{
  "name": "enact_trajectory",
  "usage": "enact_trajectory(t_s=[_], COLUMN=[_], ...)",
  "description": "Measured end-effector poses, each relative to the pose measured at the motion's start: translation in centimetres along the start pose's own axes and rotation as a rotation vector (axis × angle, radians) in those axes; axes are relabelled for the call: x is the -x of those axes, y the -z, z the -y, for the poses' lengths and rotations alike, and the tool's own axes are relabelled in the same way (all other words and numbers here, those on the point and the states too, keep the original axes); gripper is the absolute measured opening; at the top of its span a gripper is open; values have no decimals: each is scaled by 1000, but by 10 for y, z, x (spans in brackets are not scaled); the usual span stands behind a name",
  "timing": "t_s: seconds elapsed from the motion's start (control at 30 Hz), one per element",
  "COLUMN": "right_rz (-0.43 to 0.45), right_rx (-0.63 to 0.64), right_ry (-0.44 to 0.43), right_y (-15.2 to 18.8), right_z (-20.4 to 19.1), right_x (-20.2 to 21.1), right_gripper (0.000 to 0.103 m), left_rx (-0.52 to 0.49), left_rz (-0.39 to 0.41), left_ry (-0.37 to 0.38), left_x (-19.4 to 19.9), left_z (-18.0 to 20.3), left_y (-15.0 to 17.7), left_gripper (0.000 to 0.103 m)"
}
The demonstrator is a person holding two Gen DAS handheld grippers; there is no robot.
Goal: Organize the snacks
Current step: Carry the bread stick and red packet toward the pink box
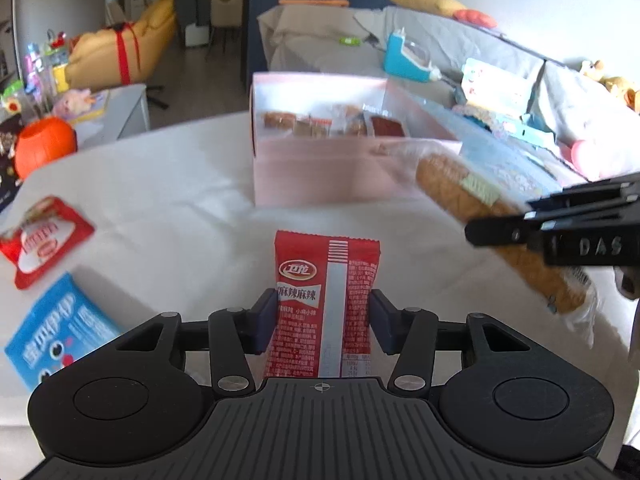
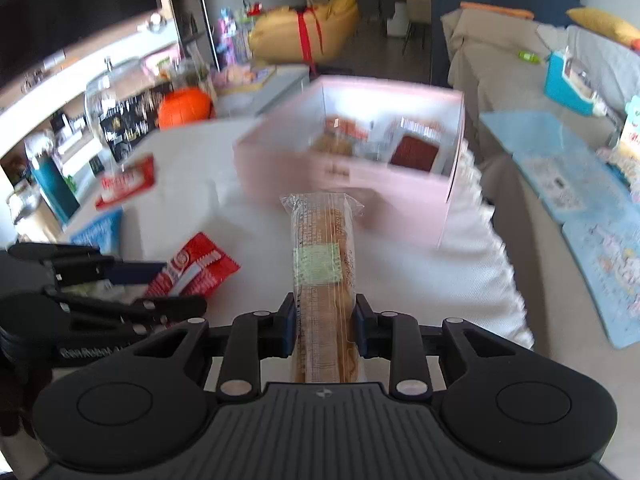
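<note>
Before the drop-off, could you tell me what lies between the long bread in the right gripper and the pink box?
Nothing: only bare white tablecloth separates the clear-wrapped long bread from the pink cardboard box, as the right wrist view shows.

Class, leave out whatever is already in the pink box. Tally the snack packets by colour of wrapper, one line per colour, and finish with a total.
Red: 2, the red spicy-snack packet in the left gripper and the red packet on the table
Blue: 1, the blue packet
Clear: 1, the bread stick in the right gripper
Total: 4
</note>
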State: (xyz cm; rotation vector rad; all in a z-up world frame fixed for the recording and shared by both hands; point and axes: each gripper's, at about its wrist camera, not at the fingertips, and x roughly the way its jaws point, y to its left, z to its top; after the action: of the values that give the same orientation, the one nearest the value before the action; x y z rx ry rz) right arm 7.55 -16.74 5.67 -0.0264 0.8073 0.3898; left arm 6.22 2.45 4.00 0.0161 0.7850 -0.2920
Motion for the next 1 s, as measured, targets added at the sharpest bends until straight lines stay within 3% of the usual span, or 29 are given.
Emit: enact_trajectory(t_s=[0.3, 0.4, 0.6, 0.7, 1.0], right_rz=[92, 62, -44, -67, -30], right_rx=[24, 12, -32, -47, -2], right_ry=[16, 6, 0, 4, 31], right_y=[-21, -17, 5, 16, 27], right_z=[-3, -3, 0, 1, -2], right_x=[28, 16, -25, -37, -36], right_gripper=[27, 27, 27, 28, 34], left_rx=[-8, 8, -67, -101, -108], left_rz=[62, 7, -85, -86, -112], left_ry=[17, 56, 15, 0, -8], left_x=[12, -1, -13, -13, -22], left_z=[2, -3, 4, 9, 13], left_y=[-6, -2, 11, 14, 15], left_gripper=[54, 56, 53, 54, 67])
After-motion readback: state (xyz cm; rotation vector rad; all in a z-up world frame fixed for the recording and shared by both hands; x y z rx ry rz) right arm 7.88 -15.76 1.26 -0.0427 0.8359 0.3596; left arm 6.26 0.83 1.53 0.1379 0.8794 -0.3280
